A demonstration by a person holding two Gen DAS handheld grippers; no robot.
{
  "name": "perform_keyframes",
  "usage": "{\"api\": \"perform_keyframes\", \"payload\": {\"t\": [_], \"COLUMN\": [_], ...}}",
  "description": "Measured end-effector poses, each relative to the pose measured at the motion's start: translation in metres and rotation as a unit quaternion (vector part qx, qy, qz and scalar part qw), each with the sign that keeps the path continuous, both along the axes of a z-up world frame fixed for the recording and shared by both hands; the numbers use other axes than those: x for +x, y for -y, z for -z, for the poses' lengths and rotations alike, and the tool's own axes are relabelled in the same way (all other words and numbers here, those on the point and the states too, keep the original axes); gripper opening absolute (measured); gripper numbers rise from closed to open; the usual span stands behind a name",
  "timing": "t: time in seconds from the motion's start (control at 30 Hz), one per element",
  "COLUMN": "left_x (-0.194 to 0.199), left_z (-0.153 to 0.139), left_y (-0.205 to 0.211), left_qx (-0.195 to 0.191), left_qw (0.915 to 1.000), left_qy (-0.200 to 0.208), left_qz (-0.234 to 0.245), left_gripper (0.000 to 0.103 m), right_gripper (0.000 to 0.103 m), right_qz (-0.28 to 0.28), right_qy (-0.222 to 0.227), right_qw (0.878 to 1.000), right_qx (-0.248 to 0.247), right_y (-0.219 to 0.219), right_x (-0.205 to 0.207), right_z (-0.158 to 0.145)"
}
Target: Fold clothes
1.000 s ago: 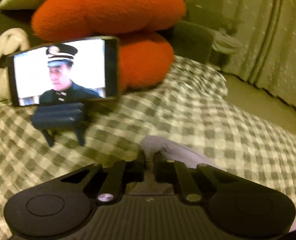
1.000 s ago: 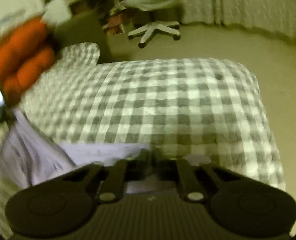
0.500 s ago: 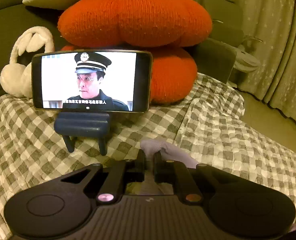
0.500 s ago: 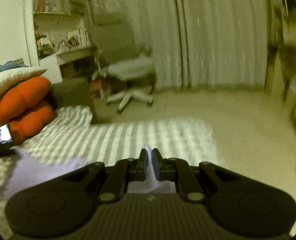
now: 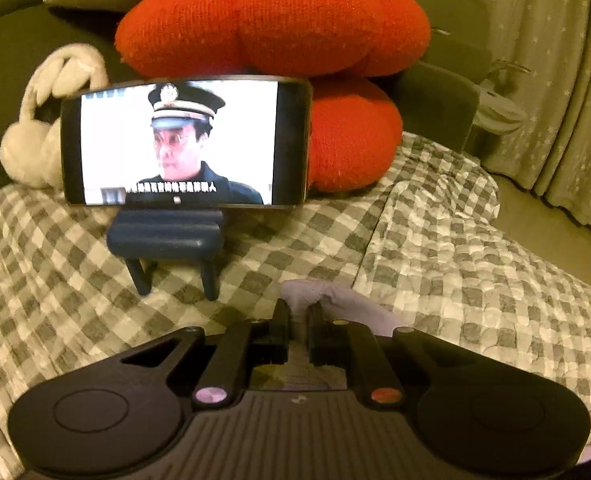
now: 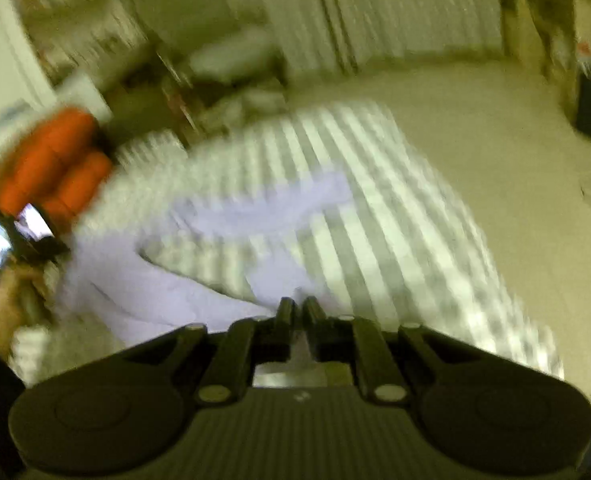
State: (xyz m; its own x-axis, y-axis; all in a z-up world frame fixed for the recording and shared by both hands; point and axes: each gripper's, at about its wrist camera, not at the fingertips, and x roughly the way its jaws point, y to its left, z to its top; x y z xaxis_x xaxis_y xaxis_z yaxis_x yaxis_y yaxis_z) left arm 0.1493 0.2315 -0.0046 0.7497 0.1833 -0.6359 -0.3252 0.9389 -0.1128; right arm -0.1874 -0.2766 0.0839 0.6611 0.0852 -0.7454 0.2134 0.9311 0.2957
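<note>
A pale lavender garment (image 6: 151,292) lies spread on the grey-checked bed cover (image 6: 395,216); the right wrist view is motion-blurred. My right gripper (image 6: 297,306) is shut on an edge of this garment above the bed. In the left wrist view my left gripper (image 5: 297,310) is shut on another bunched part of the garment (image 5: 335,300), low over the checked cover (image 5: 455,248).
A phone (image 5: 185,142) playing a video stands on a small dark blue stand (image 5: 167,240) just ahead of the left gripper. Behind it are orange knitted cushions (image 5: 279,24) and white earmuffs (image 5: 35,136). Curtains (image 5: 555,60), an office chair and bare floor (image 6: 495,140) lie beyond the bed.
The right gripper has swung down and left with the garment, so the bed and spread cloth fill its view again. The left gripper has moved closer to the phone, still holding cloth.
</note>
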Motion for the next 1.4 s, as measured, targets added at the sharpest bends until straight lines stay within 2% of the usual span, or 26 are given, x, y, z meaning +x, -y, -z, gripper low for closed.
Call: {"api": "perform_keyframes", "payload": {"t": [0.07, 0.1, 0.17, 0.23, 0.33, 0.43, 0.53, 0.6, 0.67, 0.73, 0.83, 0.87, 0.9, 1.03, 1.13, 1.23, 1.3, 1.4], "left_x": [-0.006, -0.010, -0.020, -0.031, -0.046, -0.063, -0.086, -0.105, -0.125, -0.138, -0.150, -0.151, -0.151, -0.152, -0.148, -0.144, -0.146, -0.153], "left_z": [-0.007, -0.012, -0.021, -0.029, -0.035, -0.037, -0.039, -0.038, -0.032, -0.025, -0.015, -0.012, -0.009, 0.008, 0.015, 0.016, 0.015, 0.008], "left_y": [0.003, 0.003, 0.002, -0.003, -0.014, -0.027, -0.041, -0.051, -0.059, -0.057, -0.050, -0.048, -0.047, -0.042, -0.037, -0.033, -0.037, -0.046], "left_qx": [0.015, 0.021, 0.025, 0.016, -0.006, -0.027, -0.075, -0.129, -0.185, -0.207, -0.220, -0.222, -0.223, -0.242, -0.232, -0.214, -0.223, -0.239], "left_qw": [0.9998, 0.9996, 0.9994, 0.9995, 0.9996, 0.9994, 0.9971, 0.9916, 0.9825, 0.9778, 0.9738, 0.9732, 0.9725, 0.9667, 0.9699, 0.9741, 0.9725, 0.9693], "left_qy": [0.006, 0.009, 0.013, 0.018, 0.022, 0.017, 0.008, -0.004, -0.017, -0.032, -0.055, -0.060, -0.065, -0.081, -0.074, -0.072, -0.064, -0.044], "left_qz": [0.015, 0.018, 0.022, 0.020, 0.018, 0.008, 0.006, 0.003, -0.006, -0.007, -0.005, -0.007, -0.009, -0.009, -0.009, -0.007, -0.014, -0.034], "left_gripper": [0.021, 0.021, 0.022, 0.024, 0.032, 0.032, 0.033, 0.033, 0.034, 0.034, 0.035, 0.035, 0.035, 0.035, 0.034, 0.017, 0.008, 0.005], "right_gripper": [0.015, 0.026, 0.039, 0.044, 0.048, 0.047, 0.046, 0.042, 0.044, 0.040, 0.014, 0.008, 0.007, 0.007, 0.007, 0.007, 0.007, 0.007], "right_qz": [-0.007, -0.017, -0.029, -0.026, -0.058, -0.090, -0.122, -0.139, -0.151, -0.164, -0.165, -0.165, -0.165, -0.109, -0.049, 0.026, 0.078, 0.142], "right_qy": [-0.026, -0.020, 0.005, 0.036, 0.020, -0.006, -0.044, -0.062, -0.066, -0.062, -0.050, -0.046, -0.042, 0.006, 0.043, 0.071, 0.085, 0.091], "right_qw": [1.000, 1.000, 0.999, 0.998, 0.996, 0.993, 0.989, 0.986, 0.983, 0.980, 0.980, 0.979, 0.979, 0.989, 0.993, 0.995, 0.992, 0.984], "right_qx": [0.004, -0.005, -0.030, -0.052, -0.069, -0.081, -0.078, -0.075, -0.081, -0.097, -0.104, -0.106, -0.108, -0.100, -0.094, -0.072, -0.049, -0.049], "right_y": [0.000, -0.002, -0.002, 0.005, 0.009, 0.009, -0.002, -0.009, -0.013, -0.017, -0.027, -0.031, -0.034, -0.027, -0.005, 0.025, 0.050, 0.080], "right_x": [0.006, 0.006, 0.005, 0.011, 0.047, 0.083, 0.109, 0.118, 0.118, 0.112, 0.117, 0.118, 0.120, 0.121, 0.105, 0.083, 0.066, 0.046], "right_z": [0.010, 0.008, -0.002, -0.014, -0.008, 0.006, 0.035, 0.052, 0.059, 0.060, 0.060, 0.060, 0.060, 0.045, 0.026, 0.009, -0.001, -0.009]}}
